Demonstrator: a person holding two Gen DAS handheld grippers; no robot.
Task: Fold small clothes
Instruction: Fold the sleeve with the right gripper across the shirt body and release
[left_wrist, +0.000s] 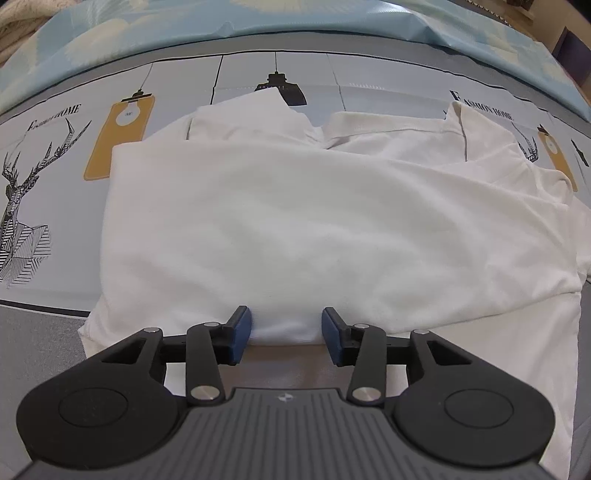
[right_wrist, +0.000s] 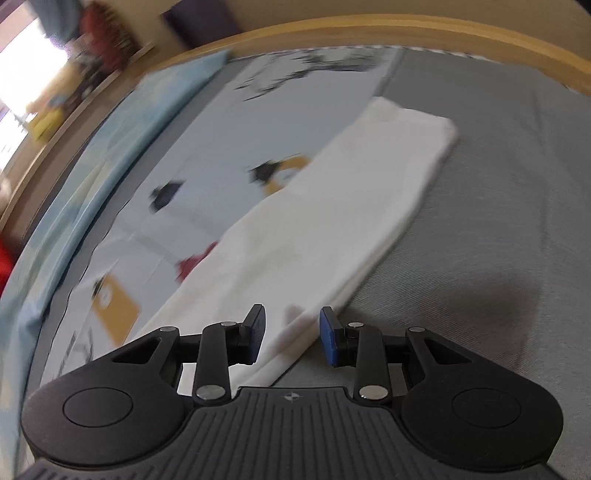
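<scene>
Straddling the near hem of the white garment (left_wrist: 295, 229), the left gripper (left_wrist: 286, 330) has its blue pads (left_wrist: 242, 332) standing apart with a small bulge of cloth risen between them; the pads look to flank that bulge rather than pinch it, so the jaws read as open. Just beyond the fingertips the shirt spreads out in a broad folded panel, its sleeves and collar bunched at the far edge, all of it lying on the printed bedspread (left_wrist: 44, 155) with its deer and lamp pattern.

In the blurred right wrist view, the right gripper (right_wrist: 291, 332) also stands parted over the near end of the folded white strip (right_wrist: 332, 206), whose edge runs between the jaws and away towards the upper right, ending well short of the wooden bed rail (right_wrist: 369, 27). Nothing looks clamped there either.

The fabric appears thin, light and limp (a knit that sags wherever it is unsupported), so it will likely drape and slide rather than hold a crease. The soundest holds seem to be the doubled hem nearest each gripper, pinching through all layers
</scene>
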